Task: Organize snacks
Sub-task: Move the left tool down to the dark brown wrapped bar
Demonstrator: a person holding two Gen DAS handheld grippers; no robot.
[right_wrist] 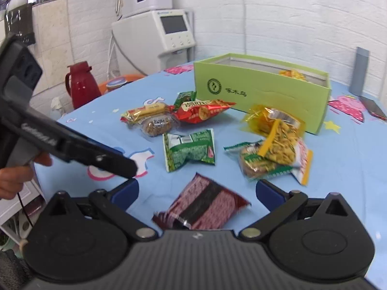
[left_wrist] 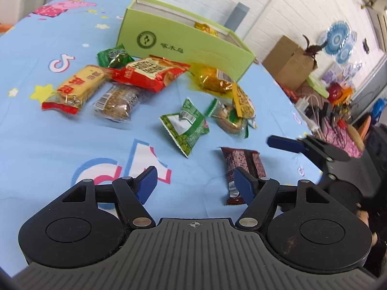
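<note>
While most of the snacks lie loose on the blue cartoon-print tabletop (left_wrist: 36, 125), the green box (right_wrist: 263, 96) stands open at the far side with one yellow packet (right_wrist: 293, 74) already inside, so the sorting looks barely begun. The left tool (left_wrist: 194, 183) hangs with its blue pads apart and nothing between them. The right tool (right_wrist: 197, 193) is also spread wide, low over the dark red wafer packet (right_wrist: 205, 205), which lies flat on the cloth between its fingers, not yet clamped. This reads as the pick-up step for that packet. Next, the right tool would need to drop, close across the packet's narrow width, then carry it over the green pea bag (right_wrist: 188, 149) and the yellow noodle packet (right_wrist: 280, 130) to the box
</note>
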